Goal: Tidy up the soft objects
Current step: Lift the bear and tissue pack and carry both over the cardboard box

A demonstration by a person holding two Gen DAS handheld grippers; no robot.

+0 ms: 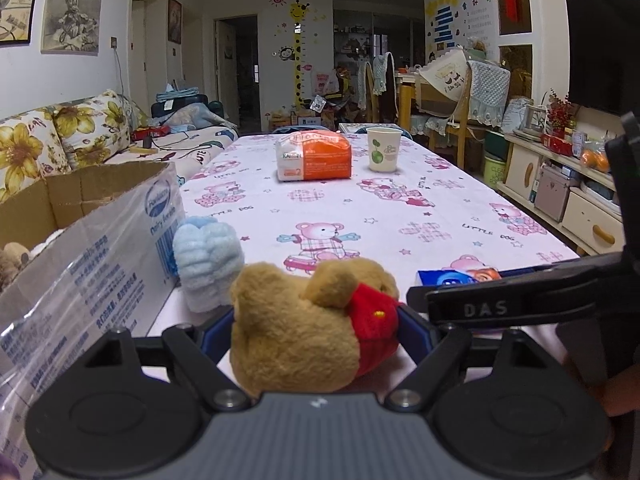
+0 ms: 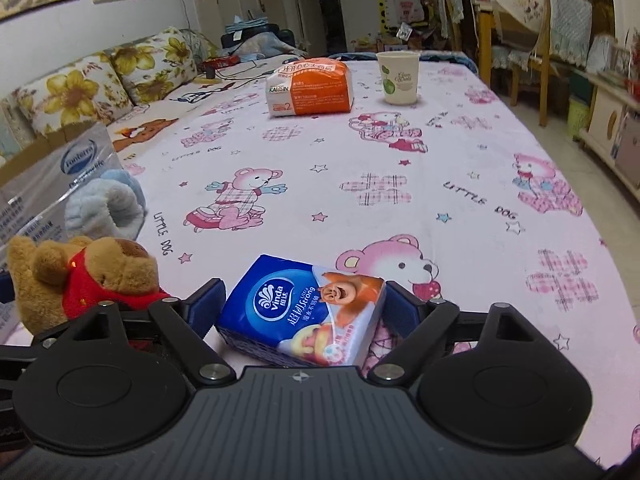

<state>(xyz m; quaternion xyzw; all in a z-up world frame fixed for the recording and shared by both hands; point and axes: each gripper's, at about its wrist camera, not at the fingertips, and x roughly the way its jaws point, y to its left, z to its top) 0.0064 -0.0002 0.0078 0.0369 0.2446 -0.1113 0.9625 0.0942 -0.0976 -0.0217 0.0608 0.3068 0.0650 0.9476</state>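
Left wrist: left gripper clamps teddy bear. Right gripper fingers half-open, straddling tissue pack. Blue sock and cardboard box beside the bear.

A floral-cushioned sofa lines the white left wall under framed pictures, while a dark television hangs above cream cabinets on the right.

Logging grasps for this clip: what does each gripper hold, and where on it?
Left gripper clamps the brown plush bear across its sides. Right gripper brackets the blue tissue pack; contact unclear.
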